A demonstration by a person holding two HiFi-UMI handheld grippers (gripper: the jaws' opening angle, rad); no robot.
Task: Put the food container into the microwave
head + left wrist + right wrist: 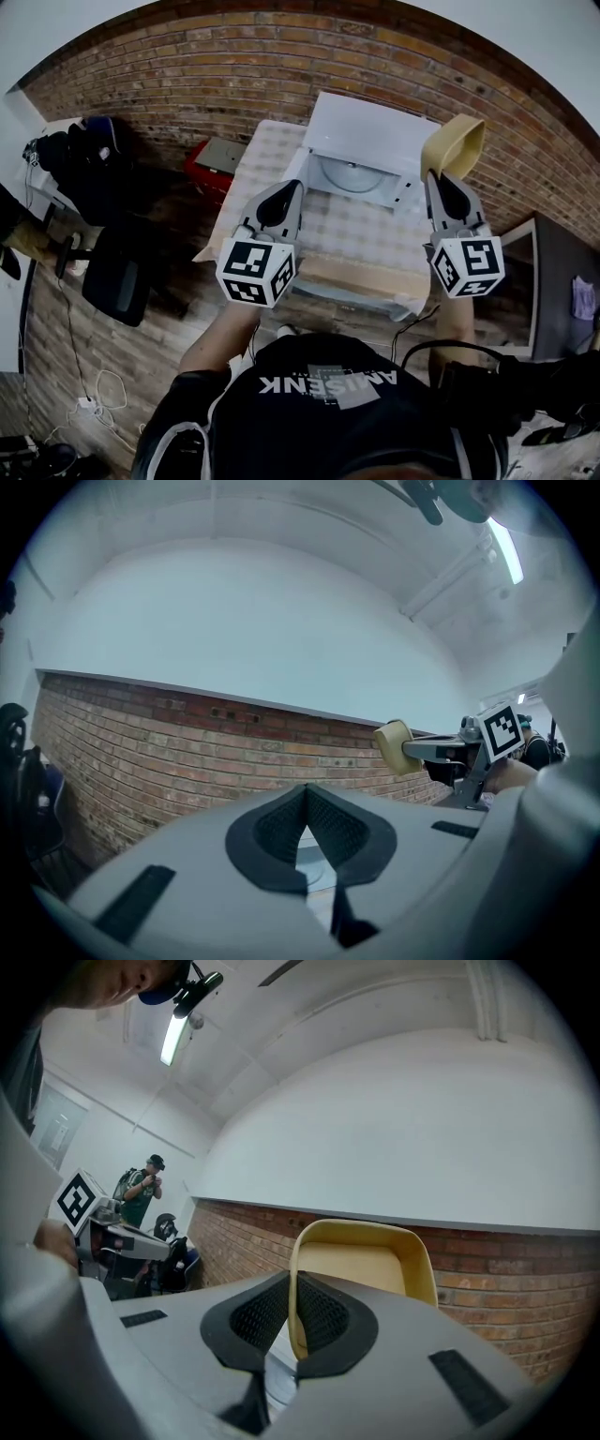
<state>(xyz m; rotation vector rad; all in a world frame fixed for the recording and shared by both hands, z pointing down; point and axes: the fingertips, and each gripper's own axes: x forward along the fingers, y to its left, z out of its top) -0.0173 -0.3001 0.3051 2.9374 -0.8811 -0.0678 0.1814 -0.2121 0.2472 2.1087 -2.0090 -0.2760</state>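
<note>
The food container (456, 144) is a pale yellow tub, held tilted on edge in the air to the right of the white microwave (370, 131). My right gripper (439, 180) is shut on the tub's rim; in the right gripper view the rim (296, 1288) runs between the pads and the tub's hollow faces the camera. The microwave stands open at the table's far end, its glass turntable (351, 174) showing. My left gripper (284, 191) is shut on nothing and hovers left of the opening. From the left gripper (305, 803) view, the tub (396, 747) shows at the right.
A checkered cloth (361, 242) covers the table in front of the microwave. A black office chair (117, 277) and a red box (211, 161) sit to the left, a dark desk (562, 281) to the right. A brick wall (281, 66) runs behind. A person (142, 1194) stands far off.
</note>
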